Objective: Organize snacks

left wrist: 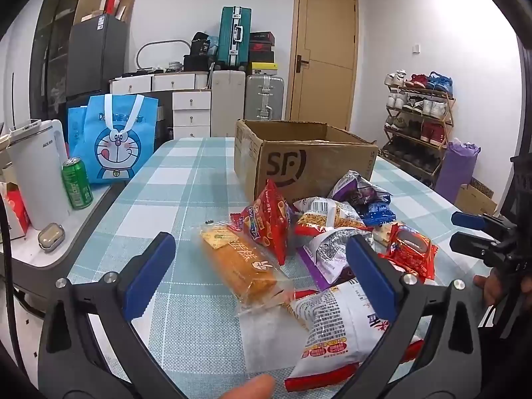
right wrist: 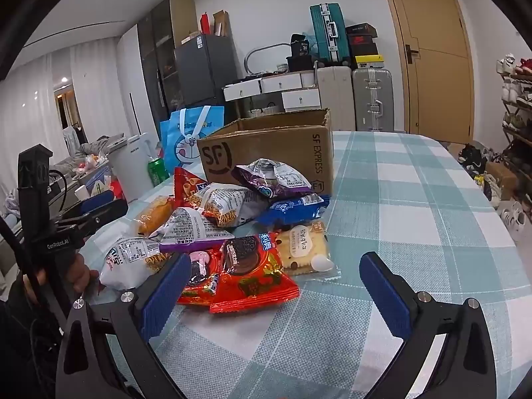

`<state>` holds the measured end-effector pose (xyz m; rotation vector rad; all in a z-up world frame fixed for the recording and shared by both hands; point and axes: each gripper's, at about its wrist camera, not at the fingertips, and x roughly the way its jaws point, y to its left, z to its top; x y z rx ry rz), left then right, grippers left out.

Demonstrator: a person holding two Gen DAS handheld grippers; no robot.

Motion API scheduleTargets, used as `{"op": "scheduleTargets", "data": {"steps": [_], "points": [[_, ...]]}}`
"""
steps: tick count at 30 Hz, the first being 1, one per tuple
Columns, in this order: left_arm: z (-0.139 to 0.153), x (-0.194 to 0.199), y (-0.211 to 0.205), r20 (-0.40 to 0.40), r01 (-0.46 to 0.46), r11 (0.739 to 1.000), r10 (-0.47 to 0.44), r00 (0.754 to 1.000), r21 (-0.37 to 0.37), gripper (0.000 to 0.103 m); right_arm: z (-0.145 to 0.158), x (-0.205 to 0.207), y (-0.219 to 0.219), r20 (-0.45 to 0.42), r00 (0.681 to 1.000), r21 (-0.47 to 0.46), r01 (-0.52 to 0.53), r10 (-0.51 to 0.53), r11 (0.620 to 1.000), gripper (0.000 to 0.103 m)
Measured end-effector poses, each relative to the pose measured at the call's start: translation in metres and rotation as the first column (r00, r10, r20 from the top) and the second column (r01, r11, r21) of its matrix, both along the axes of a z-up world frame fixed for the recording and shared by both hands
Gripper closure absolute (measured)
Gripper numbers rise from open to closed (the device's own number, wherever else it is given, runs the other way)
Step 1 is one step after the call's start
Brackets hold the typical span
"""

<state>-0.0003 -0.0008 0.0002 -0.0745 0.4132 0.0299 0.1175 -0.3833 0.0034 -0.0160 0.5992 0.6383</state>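
Observation:
Several snack packets lie heaped on the checked tablecloth (left wrist: pixel 186 179) in front of an open cardboard box (left wrist: pixel 299 159) (right wrist: pixel 266 153). An orange cake packet (left wrist: pixel 239 262) (right wrist: pixel 153 214) lies at the heap's left, a red chip bag (left wrist: pixel 269 216) beside it. Red cookie packs (right wrist: pixel 252 272), a pale cracker pack (right wrist: pixel 304 249) and a blue pack (right wrist: pixel 292 207) lie on the right side. My left gripper (left wrist: pixel 259 259) is open above the cake packet, touching nothing. My right gripper (right wrist: pixel 276 286) is open just above the red cookie packs, holding nothing. The right gripper also shows in the left wrist view (left wrist: pixel 465 229).
A side table to the left carries a white appliance (left wrist: pixel 36 173), a green can (left wrist: pixel 77 183) and a blue cartoon bag (left wrist: pixel 114 139). Suitcases (left wrist: pixel 264 96), drawers and a door stand behind. A shoe rack (left wrist: pixel 419 123) is at the right. A person's finger (left wrist: pixel 249 387) shows at the bottom.

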Motion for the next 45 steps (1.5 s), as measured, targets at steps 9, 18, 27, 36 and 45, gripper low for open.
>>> {"op": "scheduleTargets", "data": {"steps": [9, 18, 27, 36, 45], "points": [[-0.001, -0.001, -0.001, -0.004, -0.004, 1.000, 0.004, 1.000, 0.004, 0.001, 0.003, 0.004, -0.002, -0.008, 1.000, 0.010, 0.004, -0.004, 1.000, 0.000], [0.000, -0.004, -0.008, -0.004, 0.000, 1.000, 0.000, 1.000, 0.018, 0.001, 0.003, 0.005, -0.003, -0.013, 1.000, 0.021, 0.011, -0.011, 1.000, 0.000], [0.000, -0.002, -0.009, -0.008, 0.000, 1.000, 0.000, 1.000, 0.017, 0.001, 0.003, 0.006, -0.005, -0.009, 1.000, 0.016, 0.015, -0.015, 1.000, 0.000], [-0.003, 0.000, -0.007, -0.011, 0.001, 1.000, -0.001, 1.000, 0.019, 0.001, 0.003, 0.006, -0.005, -0.011, 1.000, 0.016, 0.018, -0.017, 1.000, 0.000], [-0.005, 0.000, -0.014, -0.016, 0.003, 0.999, -0.002, 1.000, 0.049, 0.001, 0.002, 0.007, -0.004, -0.016, 1.000, 0.008, 0.024, -0.024, 1.000, 0.000]]}}
